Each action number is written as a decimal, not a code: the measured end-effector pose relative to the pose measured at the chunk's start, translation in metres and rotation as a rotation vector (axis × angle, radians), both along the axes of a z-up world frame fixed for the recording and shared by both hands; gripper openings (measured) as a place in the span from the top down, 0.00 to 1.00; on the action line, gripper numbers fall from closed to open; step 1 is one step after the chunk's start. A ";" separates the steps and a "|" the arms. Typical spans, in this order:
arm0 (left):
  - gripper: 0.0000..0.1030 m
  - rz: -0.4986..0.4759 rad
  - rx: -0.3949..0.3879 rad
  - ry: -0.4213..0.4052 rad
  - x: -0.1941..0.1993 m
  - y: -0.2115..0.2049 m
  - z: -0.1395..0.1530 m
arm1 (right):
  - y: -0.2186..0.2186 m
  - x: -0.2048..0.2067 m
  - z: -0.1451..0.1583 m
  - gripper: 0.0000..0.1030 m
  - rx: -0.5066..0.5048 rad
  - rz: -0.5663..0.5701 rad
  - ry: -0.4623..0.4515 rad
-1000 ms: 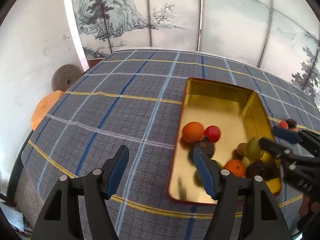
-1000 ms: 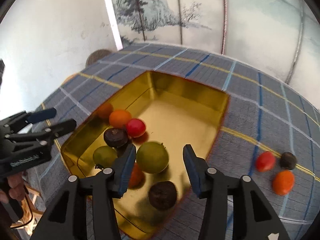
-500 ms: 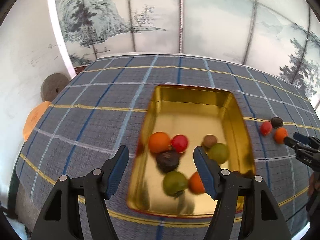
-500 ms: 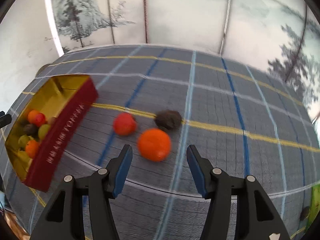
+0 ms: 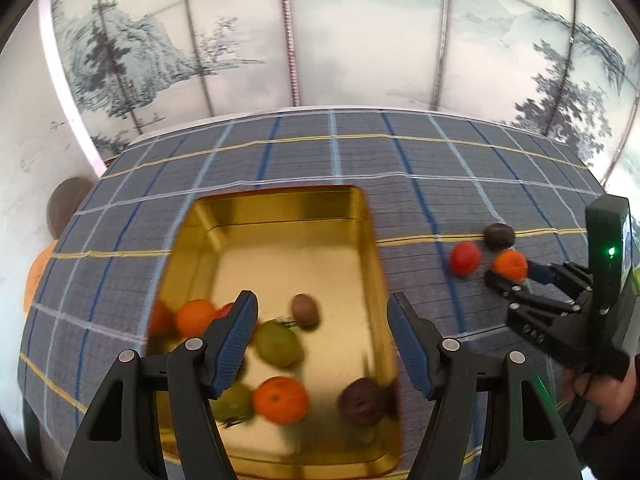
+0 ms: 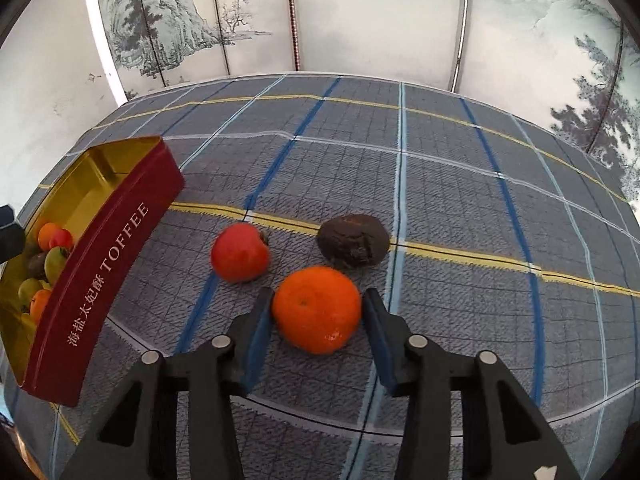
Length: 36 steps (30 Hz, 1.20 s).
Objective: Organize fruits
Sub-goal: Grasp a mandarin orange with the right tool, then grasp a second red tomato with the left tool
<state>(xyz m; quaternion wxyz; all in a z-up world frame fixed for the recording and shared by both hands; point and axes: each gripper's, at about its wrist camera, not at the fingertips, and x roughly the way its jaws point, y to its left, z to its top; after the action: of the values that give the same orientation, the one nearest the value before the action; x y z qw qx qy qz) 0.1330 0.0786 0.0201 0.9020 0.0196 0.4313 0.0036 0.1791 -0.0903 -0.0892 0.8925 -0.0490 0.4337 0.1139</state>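
Tin point(image 5: 276, 216) fills the left wrist view, holding about eight fruits, blurred; the left gripper point(image 5: 322, 336) hangs released above it, gripping nothing. Far right lie three loose fruits by the right gripper point(image 5: 514, 276).

In the right wrist view, the right gripper point(image 6: 318, 316) is closing around the orange mandarin point(image 6: 316, 308), pads at its sides. One red fruit point(image 6: 239, 252) and one dark fruit point(image 6: 353, 241) wait beyond. Pickup is in hand; next comes lifting it leftward to the tin point(image 6: 108, 248), I judge.
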 end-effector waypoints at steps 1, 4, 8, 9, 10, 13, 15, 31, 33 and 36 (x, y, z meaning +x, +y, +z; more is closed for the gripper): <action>0.34 -0.008 0.001 0.008 0.004 -0.007 -0.002 | 0.002 -0.001 0.000 0.64 -0.003 0.005 -0.004; 0.34 -0.032 -0.011 0.027 0.012 -0.023 -0.006 | 0.001 -0.005 0.001 0.64 -0.004 0.007 -0.005; 0.34 -0.076 -0.015 0.042 0.022 -0.045 -0.012 | -0.016 -0.011 0.004 0.65 -0.006 -0.022 -0.019; 0.34 -0.088 -0.015 0.044 0.024 -0.051 -0.014 | -0.023 -0.012 0.005 0.65 -0.011 -0.034 -0.023; 0.34 -0.099 -0.013 0.046 0.027 -0.057 -0.016 | -0.031 -0.013 0.006 0.65 -0.020 -0.050 -0.030; 0.34 -0.131 -0.025 0.065 0.037 -0.077 -0.024 | -0.056 -0.016 0.008 0.65 -0.028 -0.099 -0.031; 0.35 -0.139 -0.040 0.082 0.044 -0.084 -0.030 | -0.074 -0.017 0.007 0.65 -0.028 -0.135 -0.025; 0.48 -0.183 -0.037 0.109 0.089 -0.117 -0.061 | -0.103 -0.018 0.001 0.64 -0.019 -0.199 -0.031; 0.49 -0.188 -0.032 0.113 0.093 -0.121 -0.064 | -0.101 -0.019 0.000 0.63 -0.026 -0.199 -0.031; 0.60 -0.191 -0.041 0.135 0.097 -0.126 -0.070 | -0.100 -0.019 0.000 0.63 -0.024 -0.198 -0.030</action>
<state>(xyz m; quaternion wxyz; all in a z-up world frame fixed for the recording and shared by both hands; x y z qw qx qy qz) 0.2295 -0.0470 -0.0501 0.8674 0.0424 0.4872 -0.0923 0.1605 -0.1907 -0.0889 0.9051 -0.0182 0.4243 0.0190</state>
